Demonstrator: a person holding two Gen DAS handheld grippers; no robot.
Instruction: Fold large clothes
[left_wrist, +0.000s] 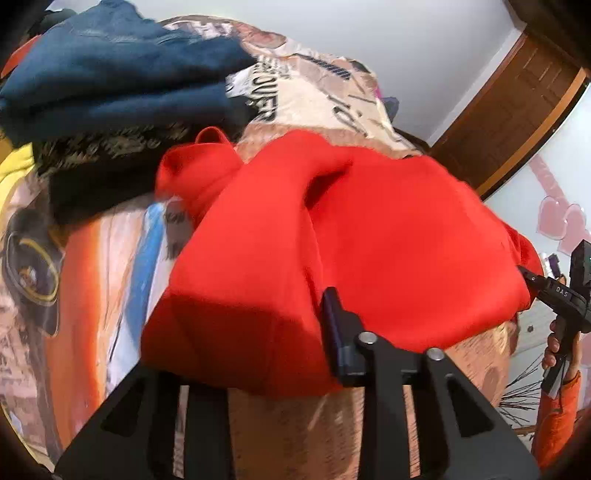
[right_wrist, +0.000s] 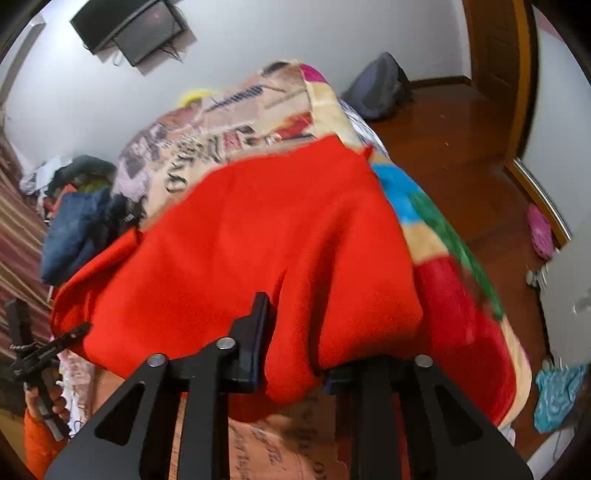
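A large red garment (left_wrist: 332, 236) lies on a printed blanket over a bed (left_wrist: 295, 99). My left gripper (left_wrist: 258, 339) is shut on the garment's near edge; cloth covers its left finger, and the right finger (left_wrist: 334, 321) shows. The same garment fills the right wrist view (right_wrist: 280, 240). My right gripper (right_wrist: 295, 350) is shut on a fold of its near edge, with the left finger (right_wrist: 258, 325) showing and the right one under cloth. The right gripper also shows at the garment's right corner (left_wrist: 532, 280). The left gripper shows at the left corner (right_wrist: 74, 332).
A pile of blue (left_wrist: 122, 81), dark and yellow clothes sits on the bed's far left. The pile also shows in the right wrist view (right_wrist: 77, 229). A wooden floor (right_wrist: 461, 155), a grey bag (right_wrist: 380, 85) and a door frame lie to the right. A TV (right_wrist: 144, 26) hangs on the wall.
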